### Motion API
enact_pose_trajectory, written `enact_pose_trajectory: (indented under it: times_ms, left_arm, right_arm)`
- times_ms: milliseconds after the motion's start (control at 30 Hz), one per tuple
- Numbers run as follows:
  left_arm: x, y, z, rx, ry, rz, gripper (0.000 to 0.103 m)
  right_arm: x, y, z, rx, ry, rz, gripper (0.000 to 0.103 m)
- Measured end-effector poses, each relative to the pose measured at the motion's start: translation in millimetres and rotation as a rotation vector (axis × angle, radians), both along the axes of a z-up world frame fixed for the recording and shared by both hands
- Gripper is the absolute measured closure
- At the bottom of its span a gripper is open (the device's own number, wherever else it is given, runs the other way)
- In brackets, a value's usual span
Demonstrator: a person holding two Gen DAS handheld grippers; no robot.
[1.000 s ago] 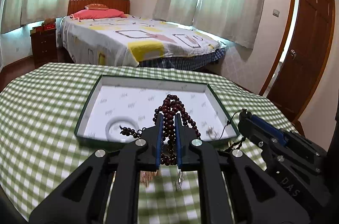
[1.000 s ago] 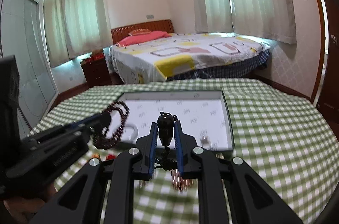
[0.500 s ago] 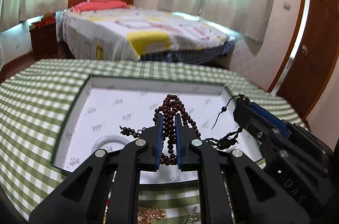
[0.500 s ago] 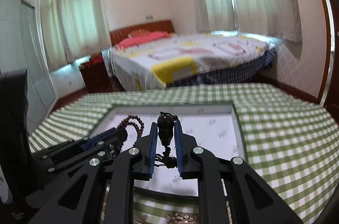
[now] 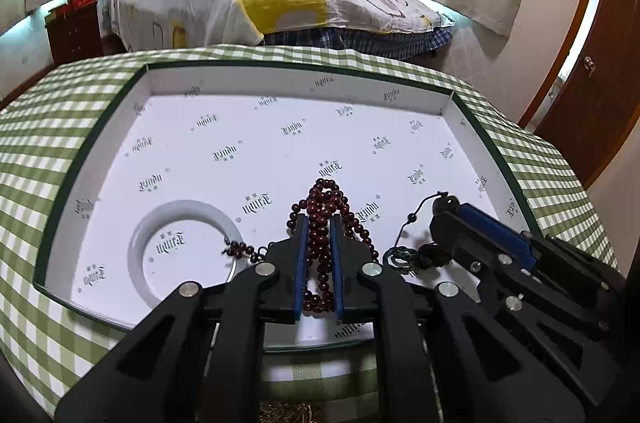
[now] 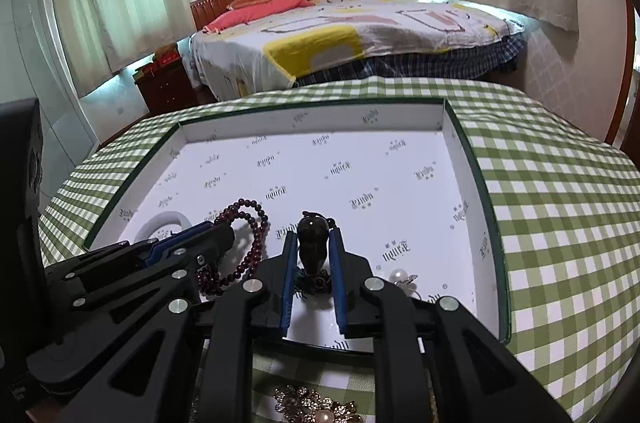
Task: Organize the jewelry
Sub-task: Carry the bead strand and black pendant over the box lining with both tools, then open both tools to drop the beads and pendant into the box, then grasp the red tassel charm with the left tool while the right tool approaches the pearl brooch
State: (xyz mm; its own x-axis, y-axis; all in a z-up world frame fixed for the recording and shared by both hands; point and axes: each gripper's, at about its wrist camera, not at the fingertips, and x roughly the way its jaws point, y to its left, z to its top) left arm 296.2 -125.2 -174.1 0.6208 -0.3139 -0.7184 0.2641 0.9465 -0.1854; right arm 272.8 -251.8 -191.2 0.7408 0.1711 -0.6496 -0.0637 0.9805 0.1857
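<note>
- Both hands have come forward and down. A second ago the white box sat farther off; now its floor fills most of both views.
- The left gripper (image 5: 319,235) has its fingers squeezed tight on the dark red bead string (image 5: 324,207). The beads hang just over the box floor, near the white bangle (image 5: 140,243) lying inside.
- The right gripper (image 6: 313,249) has its fingers closed on a dark pendant (image 6: 312,237), with its black cord bunched below.
- The box (image 6: 466,159) sits on the green checked tabletop (image 6: 560,203). A pearl earring (image 6: 400,277) already lies in it.
- Gold jewelry (image 6: 312,405) waits on the cloth, outside the box.
- It looks like both pieces are nearly ready to be let go.
</note>
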Motion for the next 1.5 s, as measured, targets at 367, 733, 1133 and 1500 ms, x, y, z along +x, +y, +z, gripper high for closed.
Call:
enact_pose_trajectory:
  times_ms: [367, 733, 1133, 1500]
  left_arm:
    - [5, 5, 0, -0.012, 0.011, 0.023, 0.066]
    - [-8, 18, 16, -0.06, -0.038, 0.045, 0.037]
    - [-70, 49, 57, 0.013, -0.222, 0.119, 0.02]
    - [-123, 94, 37, 0.068, -0.197, 0.185, 0.02]
  right_arm:
    - [2, -7, -5, 0.024, 0.025, -0.014, 0.08]
    - [-18, -12, 21, 0.005, -0.054, -0.038, 0.069]
    - [-70, -7, 47, -0.034, -0.149, -0.069, 0.063]
    - [-109, 0, 30, -0.055, -0.119, -0.08, 0.063]
